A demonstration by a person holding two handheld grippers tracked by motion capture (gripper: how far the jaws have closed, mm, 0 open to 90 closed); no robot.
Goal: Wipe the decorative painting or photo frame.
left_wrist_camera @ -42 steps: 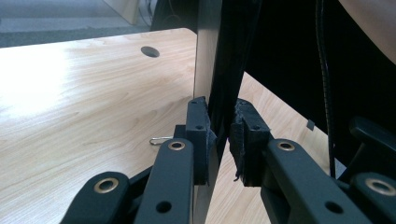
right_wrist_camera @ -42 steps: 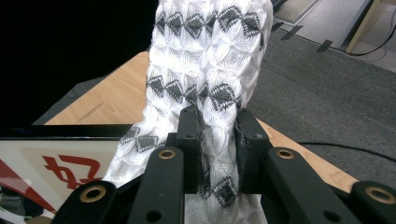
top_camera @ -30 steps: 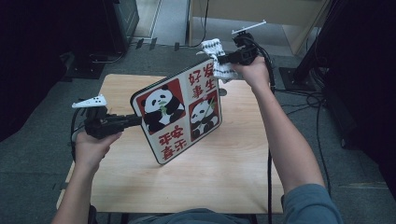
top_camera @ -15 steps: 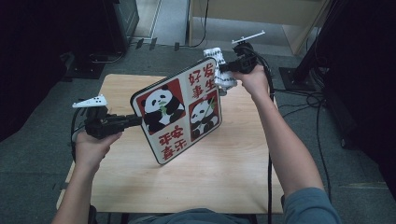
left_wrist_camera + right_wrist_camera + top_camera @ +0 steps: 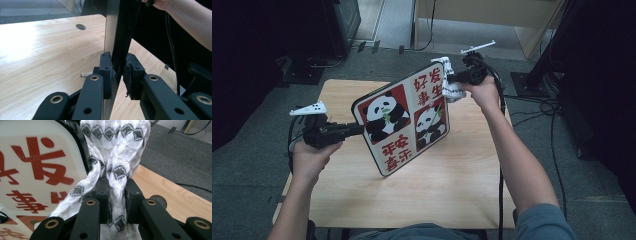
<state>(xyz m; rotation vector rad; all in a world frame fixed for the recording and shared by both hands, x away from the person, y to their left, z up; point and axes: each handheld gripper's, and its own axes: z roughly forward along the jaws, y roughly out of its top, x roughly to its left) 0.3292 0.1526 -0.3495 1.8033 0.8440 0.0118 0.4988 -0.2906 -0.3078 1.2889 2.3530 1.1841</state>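
Left claw (image 5: 357,129) clamps our panda board (image 5: 404,122) upright off the desk (image 5: 462,175) so the right claw (image 5: 451,78), pinching a cloth (image 5: 451,85), can wipe its top edge.

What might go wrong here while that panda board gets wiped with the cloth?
The left gripper pinches just one edge of the panda board, which stands tilted in the air; a firm wipe could twist it loose, and it may drop onto the table. The right gripper holds the cloth by a bunched fold, so it might slip out while rubbing the board's top corner.
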